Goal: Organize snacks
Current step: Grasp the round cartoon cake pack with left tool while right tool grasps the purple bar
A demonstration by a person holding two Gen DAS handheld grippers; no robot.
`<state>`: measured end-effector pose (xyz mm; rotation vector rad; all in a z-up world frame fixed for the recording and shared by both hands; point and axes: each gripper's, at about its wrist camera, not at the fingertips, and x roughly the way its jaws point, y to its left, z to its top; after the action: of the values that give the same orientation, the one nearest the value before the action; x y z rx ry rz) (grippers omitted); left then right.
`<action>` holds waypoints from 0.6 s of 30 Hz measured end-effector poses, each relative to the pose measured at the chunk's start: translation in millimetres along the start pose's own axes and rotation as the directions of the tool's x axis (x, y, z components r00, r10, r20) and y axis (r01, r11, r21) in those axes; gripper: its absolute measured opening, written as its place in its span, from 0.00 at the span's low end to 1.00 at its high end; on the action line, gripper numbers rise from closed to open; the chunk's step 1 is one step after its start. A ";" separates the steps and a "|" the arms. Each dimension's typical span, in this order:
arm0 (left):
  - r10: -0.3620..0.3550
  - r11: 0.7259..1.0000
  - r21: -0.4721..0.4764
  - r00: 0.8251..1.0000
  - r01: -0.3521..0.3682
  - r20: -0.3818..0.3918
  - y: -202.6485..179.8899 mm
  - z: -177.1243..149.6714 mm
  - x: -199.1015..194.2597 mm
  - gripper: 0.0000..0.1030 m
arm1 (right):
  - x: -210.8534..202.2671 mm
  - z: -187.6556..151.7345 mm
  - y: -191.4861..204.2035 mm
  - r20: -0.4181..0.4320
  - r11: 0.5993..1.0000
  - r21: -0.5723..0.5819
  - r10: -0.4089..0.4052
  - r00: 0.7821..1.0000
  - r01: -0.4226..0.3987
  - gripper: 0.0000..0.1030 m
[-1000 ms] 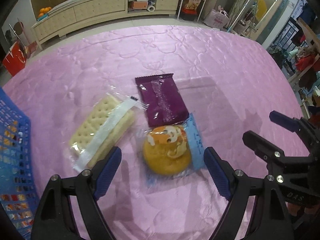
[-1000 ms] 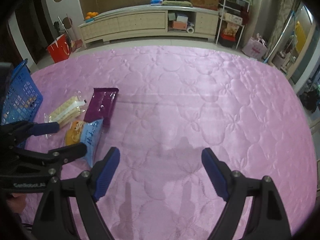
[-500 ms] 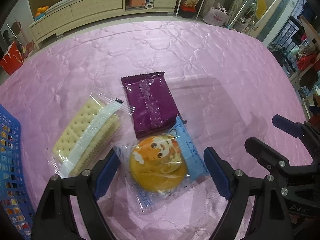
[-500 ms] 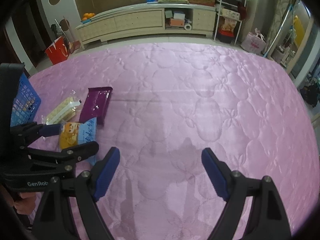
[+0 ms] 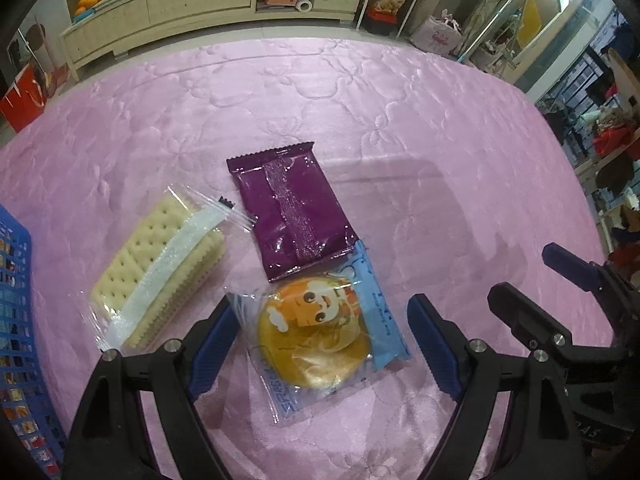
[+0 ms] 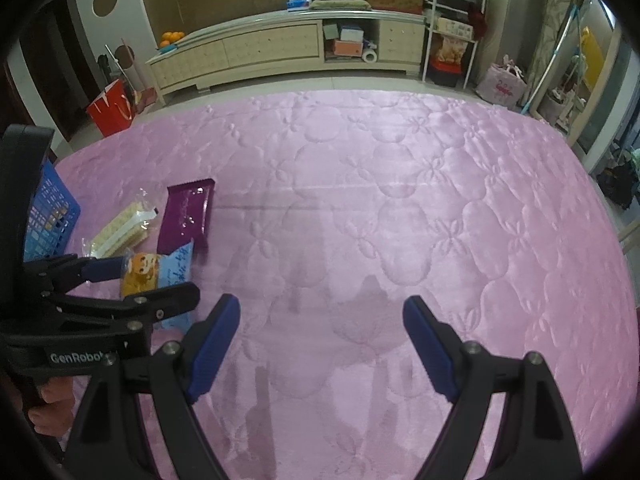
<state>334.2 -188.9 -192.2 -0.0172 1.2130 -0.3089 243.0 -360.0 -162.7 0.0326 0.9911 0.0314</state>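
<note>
Three snacks lie on the pink quilted cloth (image 5: 400, 120). A round yellow cake in a clear and blue wrapper (image 5: 316, 340) sits between the wide-apart fingers of my left gripper (image 5: 324, 344), which is open and not pressing on it. A purple packet (image 5: 290, 208) lies just beyond, its near edge over the cake wrapper. A cracker pack (image 5: 160, 264) lies to the left. In the right wrist view the cake (image 6: 140, 276) shows between the left gripper's fingers (image 6: 104, 268). My right gripper (image 6: 320, 344) stands open over bare cloth, holding nothing.
A blue plastic basket (image 5: 16, 320) stands at the left edge, also seen as the basket (image 6: 48, 216) in the right wrist view. The right gripper's fingers (image 5: 532, 320) reach in at the lower right. A long cabinet (image 6: 280, 52) and a red bag (image 6: 112, 108) stand past the cloth's far edge.
My left gripper has advanced over the snacks, so the yellow cake now lies between its fingers instead of just ahead of them. The right gripper has stayed in place.
</note>
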 end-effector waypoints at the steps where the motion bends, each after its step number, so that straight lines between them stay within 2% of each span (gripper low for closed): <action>1: 0.010 1.000 0.005 1.000 -0.010 -0.001 -1.8 0.2 1.1 0.80 | 0.4 0.2 0.1 0.000 1.000 0.001 -0.001 1.000 0.001 0.84; 4: 0.049 0.998 0.026 0.999 -0.049 0.001 -9.4 -0.1 3.9 0.80 | 2.7 0.8 -3.1 -0.013 1.000 0.017 0.006 1.000 -0.006 0.84; 8: 0.145 0.985 0.095 0.989 -0.146 0.017 -25.2 -4.6 10.4 0.75 | 7.0 0.7 -7.3 -0.039 0.999 0.033 0.022 0.999 -0.021 0.84; 13: 0.135 0.986 0.094 0.991 -0.136 0.024 -27.0 -7.3 8.1 0.58 | 11.2 -0.4 -3.7 -0.067 1.000 0.011 -0.004 0.998 0.004 0.84; 18: 0.132 0.988 0.078 0.990 -0.135 0.039 -22.0 -10.3 2.6 0.52 | 9.4 -3.0 1.4 -0.063 1.000 -0.001 -0.001 0.998 0.001 0.84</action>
<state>320.6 -209.0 -194.3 0.1276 1.1613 -0.2392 245.6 -358.1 -172.2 0.0303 1.0546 0.0318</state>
